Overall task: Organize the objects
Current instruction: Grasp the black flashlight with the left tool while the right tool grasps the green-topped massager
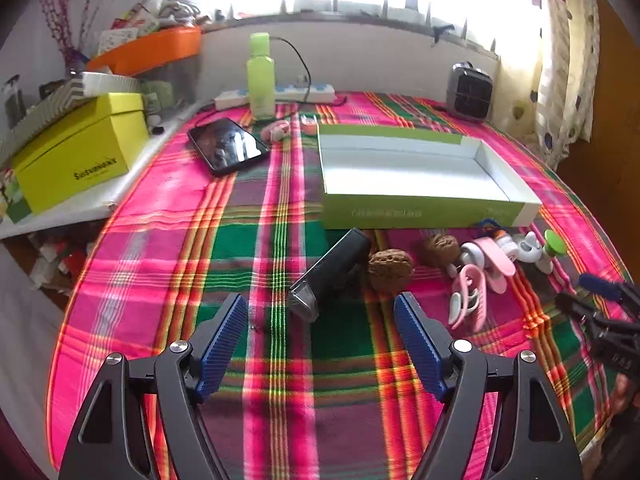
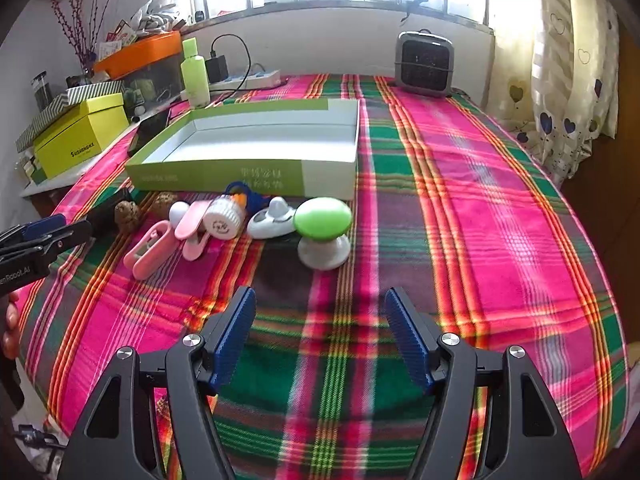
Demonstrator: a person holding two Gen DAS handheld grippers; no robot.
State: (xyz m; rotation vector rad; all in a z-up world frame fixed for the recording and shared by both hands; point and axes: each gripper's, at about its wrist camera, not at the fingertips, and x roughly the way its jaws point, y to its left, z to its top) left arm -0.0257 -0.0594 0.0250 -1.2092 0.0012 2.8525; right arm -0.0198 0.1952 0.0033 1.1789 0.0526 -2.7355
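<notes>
Left tongs (image 1: 320, 312) low over the plaid-covered table (image 1: 240, 240), level with the cloth and aimed at the far window; jaws spread wide, empty, touching nothing. Just ahead of the blue pads (image 1: 224, 340) lies a black torch-like device (image 1: 332, 272), tilted with its clear end toward the camera, and beside it a walnut (image 1: 390, 270); a second walnut (image 1: 442, 250) sits a little farther right.

Right tongs (image 2: 320, 308) likewise low and level over the cloth, jaws wide apart, holding nothing. A green-capped mushroom-shaped object (image 2: 323, 232) stands upright just beyond the fingertips, not touched.

In the right wrist view the left tongs enter at the left edge, with part of the person's hand (image 2: 10, 328) below them.

Task objects lie in a row along the near wall of the open green-and-white box (image 2: 256, 152), which is empty: pink clips (image 2: 156, 246), a white ribbed cylinder (image 2: 224, 220), a white rounded piece (image 2: 272, 222), the green-capped object, and the two walnuts. All rest on the cloth outside the box.

Behind: a phone (image 1: 228, 146), a green bottle (image 1: 261, 76), a power strip (image 1: 276, 94), a small heater (image 2: 425, 63), a yellow box (image 1: 76, 160) on a side shelf.
</notes>
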